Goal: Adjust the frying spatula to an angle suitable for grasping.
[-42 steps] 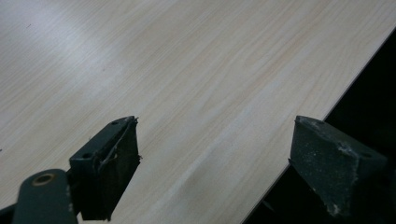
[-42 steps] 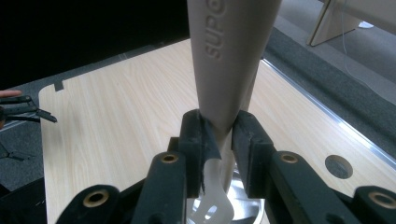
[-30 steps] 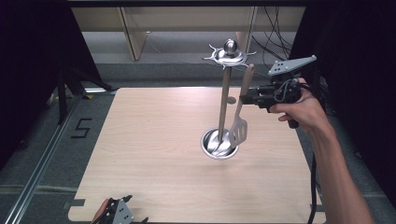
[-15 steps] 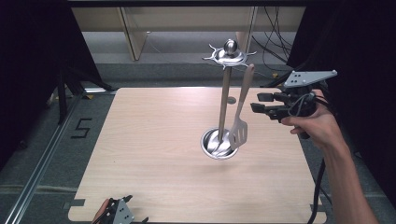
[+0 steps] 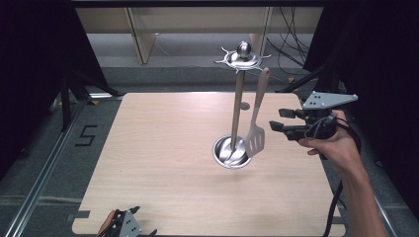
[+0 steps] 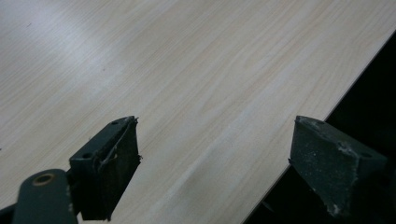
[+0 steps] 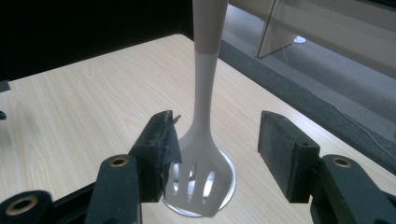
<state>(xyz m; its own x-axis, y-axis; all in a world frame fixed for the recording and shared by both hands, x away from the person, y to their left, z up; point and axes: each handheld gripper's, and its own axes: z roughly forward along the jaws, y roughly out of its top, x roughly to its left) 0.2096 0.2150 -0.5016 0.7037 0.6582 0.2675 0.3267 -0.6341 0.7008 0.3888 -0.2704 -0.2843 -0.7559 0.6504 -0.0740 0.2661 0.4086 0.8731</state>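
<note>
- On the right half of the wooden table [image 5: 163, 148], a slotted spatula [image 5: 255, 139] hangs from the hooked crown of a chrome utensil stand [image 5: 238, 111], its blade down beside the stand's round base [image 5: 231, 152].
- The right gripper [image 5: 277, 120] sits just to the right of the spatula, at about the height of the blade, jaws spread and holding nothing; a hand wraps the gripper's body.
- From the right gripper view, the spatula's pale neck [image 7: 204, 88] stands beyond the two pads [image 7: 157, 149], centred in the gap but apart from both.
- The step in hand looks like the hanging of the spatula, with the tool released on its hook and carried by the stand alone.
- The next move probably calls for drawing the right gripper straight back, clear of the blade, so the spatula is not knocked into a swing.
- At the near left edge of the table, the left gripper [image 5: 129, 229] rests low, jaws wide apart and empty over bare wood [image 6: 196, 84].
</note>
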